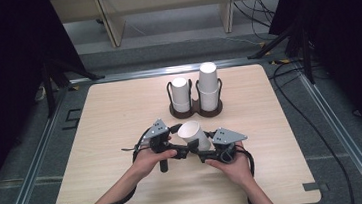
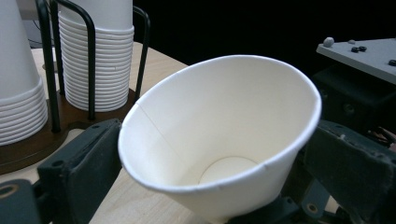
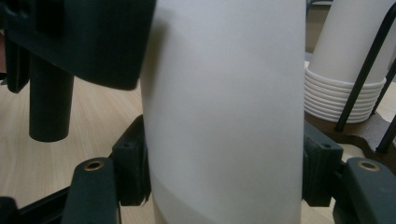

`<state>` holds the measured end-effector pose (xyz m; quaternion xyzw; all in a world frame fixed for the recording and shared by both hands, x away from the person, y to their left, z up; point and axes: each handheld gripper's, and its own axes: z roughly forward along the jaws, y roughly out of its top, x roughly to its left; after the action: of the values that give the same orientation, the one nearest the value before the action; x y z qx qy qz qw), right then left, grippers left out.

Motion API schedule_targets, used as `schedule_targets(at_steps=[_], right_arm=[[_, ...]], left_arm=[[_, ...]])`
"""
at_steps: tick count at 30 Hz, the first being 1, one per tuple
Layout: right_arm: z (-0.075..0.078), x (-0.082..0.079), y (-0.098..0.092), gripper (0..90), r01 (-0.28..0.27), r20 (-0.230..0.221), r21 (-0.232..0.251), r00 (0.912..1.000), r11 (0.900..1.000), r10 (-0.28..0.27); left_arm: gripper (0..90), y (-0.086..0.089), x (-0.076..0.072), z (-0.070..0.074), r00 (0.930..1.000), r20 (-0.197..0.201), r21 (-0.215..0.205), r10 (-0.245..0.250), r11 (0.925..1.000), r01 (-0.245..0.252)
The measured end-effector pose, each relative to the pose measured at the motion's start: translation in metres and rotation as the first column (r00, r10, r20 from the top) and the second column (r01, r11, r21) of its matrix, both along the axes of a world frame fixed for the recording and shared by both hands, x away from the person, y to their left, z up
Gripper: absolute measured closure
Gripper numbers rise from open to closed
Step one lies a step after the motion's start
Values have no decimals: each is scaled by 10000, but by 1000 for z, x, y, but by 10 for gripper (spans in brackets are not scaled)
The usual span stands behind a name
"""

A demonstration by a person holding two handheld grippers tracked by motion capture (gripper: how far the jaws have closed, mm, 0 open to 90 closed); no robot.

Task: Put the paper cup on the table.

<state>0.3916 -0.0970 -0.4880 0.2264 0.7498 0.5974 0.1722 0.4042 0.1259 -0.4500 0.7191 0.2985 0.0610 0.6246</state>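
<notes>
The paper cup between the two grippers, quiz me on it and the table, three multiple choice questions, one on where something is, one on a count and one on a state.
1. Where does the cup holder stand?
A. far side of the table
B. near edge
C. on the floor

2. How many cup stacks are in the holder?
A. one
B. two
C. four

3. How does the right gripper stand to the paper cup?
A. open, clear of it
B. shut on it
C. lying beside it

Answers:
1 A, it sits beyond both hands.
2 B, a shorter stack and a taller stack.
3 B, in the right gripper view both pads press the cup's wall.
</notes>
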Motion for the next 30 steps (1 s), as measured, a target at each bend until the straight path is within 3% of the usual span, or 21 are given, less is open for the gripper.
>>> schedule_targets(at_steps=[2, 5, 7, 11, 15, 18, 20, 21, 22, 23, 24, 26, 27, 28, 29, 30], right_arm=[[0, 0, 0, 345, -31, 11, 17, 10000, 10000, 31], [1, 0, 1, 345, -33, 28, 50, 10000, 10000, 33], [1, 0, 1, 344, -11, 14, 38, 10000, 10000, 11], [0, 0, 0, 339, -8, 37, -64, 10000, 10000, 9], [0, -1, 1, 331, -23, -180, -149, 9998, 9999, 21], [0, -2, 2, 319, 29, -278, -210, 9996, 9998, -35], [-1, 0, 2, 312, 20, 18, -310, 10000, 9995, -19], [-1, -1, 3, 310, 4, -347, -273, 9994, 9996, -13], [-1, 0, 2, 307, 24, -107, -389, 9999, 9992, -29], [-1, -1, 3, 304, 84, -323, -330, 9994, 9994, -95], [-1, 0, 2, 301, 92, -155, -506, 9998, 9987, -100], [0, 0, 3, 296, 64, -207, -459, 9998, 9989, -73], [-1, -1, 5, 293, 198, -279, -310, 9994, 9993, -207], [0, 1, 3, 289, 45, -187, -524, 9998, 9986, -55], [1, 0, 4, 285, 96, -234, -572, 9997, 9983, -109], [1, 0, 5, 276, -110, -684, -486, 9976, 9988, 77]], left_arm=[[42, -3, 2, -1, 9999, 30, -242, -102, 9997, 103], [54, -4, 2, 0, 10000, -31, -22, -39, 10000, 39], [62, -6, 4, -1, 9999, 51, -246, -95, 9997, 96], [111, -6, 4, 0, 10000, 0, -101, 67, 9999, -67], [139, -6, 2, 1, 9997, 230, -145, 20, 9999, -17], [161, -6, 0, 2, 9991, 430, 48, 71, 10000, -73], [177, -6, -1, 2, 9977, 681, 185, 9, 9998, -21], [185, -7, -2, 1, 9970, 771, 228, 32, 9997, -50], [192, -8, -1, 0, 9960, 896, 31, -53, 10000, 50], [197, -7, -2, 1, 9952, 982, 237, -37, 9997, 14], [203, -7, -3, 2, 9948, 1023, 341, -16, 9994, -19], [213, -8, -3, 2, 9916, 1293, 304, -79, 9995, 40], [217, -7, -5, 3, 9912, 1323, 527, -73, 9986, 4], [221, -7, -5, 4, 9901, 1404, 556, -71, 9985, -7], [222, -7, -7, 5, 9889, 1486, 629, -78, 9980, -15], [223, -7, -7, 5, 9873, 1586, 677, -93, 9977, -15]])
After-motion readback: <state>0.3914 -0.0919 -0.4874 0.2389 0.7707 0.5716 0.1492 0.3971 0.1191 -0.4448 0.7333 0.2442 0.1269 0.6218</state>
